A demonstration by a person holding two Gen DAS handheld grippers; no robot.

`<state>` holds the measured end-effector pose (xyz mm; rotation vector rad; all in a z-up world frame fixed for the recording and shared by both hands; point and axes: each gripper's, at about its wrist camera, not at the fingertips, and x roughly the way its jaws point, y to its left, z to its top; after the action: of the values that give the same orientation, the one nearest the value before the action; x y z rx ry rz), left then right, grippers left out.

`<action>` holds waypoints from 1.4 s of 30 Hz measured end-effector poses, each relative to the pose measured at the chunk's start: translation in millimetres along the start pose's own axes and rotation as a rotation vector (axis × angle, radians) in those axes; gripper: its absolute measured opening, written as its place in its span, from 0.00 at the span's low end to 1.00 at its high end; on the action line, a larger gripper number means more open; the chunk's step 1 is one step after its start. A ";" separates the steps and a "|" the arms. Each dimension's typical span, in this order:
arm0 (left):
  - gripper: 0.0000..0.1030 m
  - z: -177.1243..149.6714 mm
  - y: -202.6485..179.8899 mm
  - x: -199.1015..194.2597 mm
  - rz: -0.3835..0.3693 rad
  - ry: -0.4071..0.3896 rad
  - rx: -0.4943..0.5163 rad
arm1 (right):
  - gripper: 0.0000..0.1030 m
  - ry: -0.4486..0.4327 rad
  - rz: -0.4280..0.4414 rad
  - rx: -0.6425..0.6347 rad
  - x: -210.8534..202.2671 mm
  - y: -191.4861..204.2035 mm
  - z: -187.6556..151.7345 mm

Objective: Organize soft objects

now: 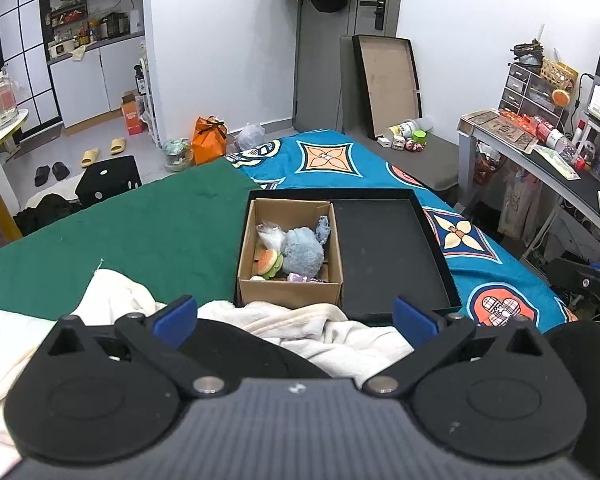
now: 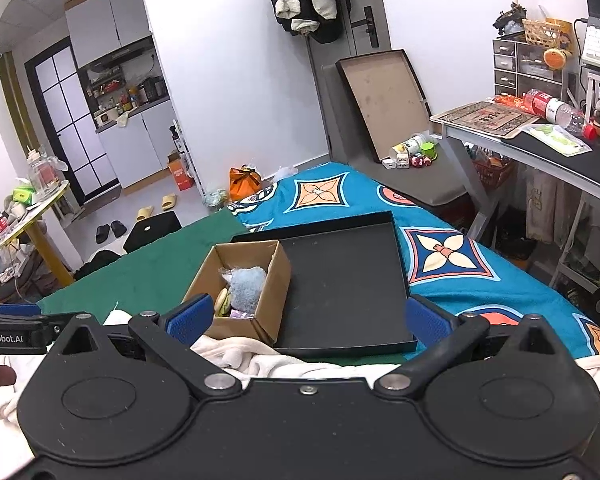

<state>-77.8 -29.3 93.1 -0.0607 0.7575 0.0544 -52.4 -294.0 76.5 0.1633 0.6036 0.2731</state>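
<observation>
A brown cardboard box point(image 1: 288, 290) point(image 2: 274, 264) stands in the left part of a shallow black tray point(image 1: 384, 252) point(image 2: 340, 280) on the bed. Inside lie a blue-grey plush toy point(image 1: 302, 250) point(image 2: 246, 286), a soft burger toy point(image 1: 269, 263) point(image 2: 223, 301), a clear plastic bag point(image 1: 270, 234) and small purple items point(image 1: 298, 278). A cream fleece blanket point(image 1: 340, 334) point(image 2: 252, 354) is bunched in front of the tray. My left gripper point(image 1: 296, 314) hangs open over the blanket, nothing between its blue pads. My right gripper point(image 2: 308, 316) is open too, above the blanket at the tray's near edge.
The bed carries a green cloth point(image 1: 140, 220) and a blue patterned cover point(image 1: 340, 156). A cluttered desk point(image 1: 540, 148) stands to the right, a black stool point(image 1: 108, 178) and slippers point(image 1: 90, 156) on the floor to the left. The left gripper's body point(image 2: 16, 330) shows at the right wrist view's left edge.
</observation>
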 end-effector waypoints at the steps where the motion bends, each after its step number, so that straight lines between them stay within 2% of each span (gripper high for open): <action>1: 1.00 -0.8 0.8 -0.1 -0.002 0.001 -0.001 | 1.00 0.002 -0.001 0.000 0.7 0.1 -0.3; 34: 1.00 1.7 0.0 2.4 -0.010 0.010 0.003 | 1.00 0.026 -0.010 -0.007 6.6 -1.3 -2.3; 42: 1.00 1.3 -1.6 5.8 -0.018 0.008 0.005 | 1.00 0.035 -0.002 -0.050 12.4 5.0 -2.1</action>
<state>-72.6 -30.7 90.1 -0.0627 0.7650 0.0346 -44.9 -285.4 69.3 0.1102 0.6313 0.2892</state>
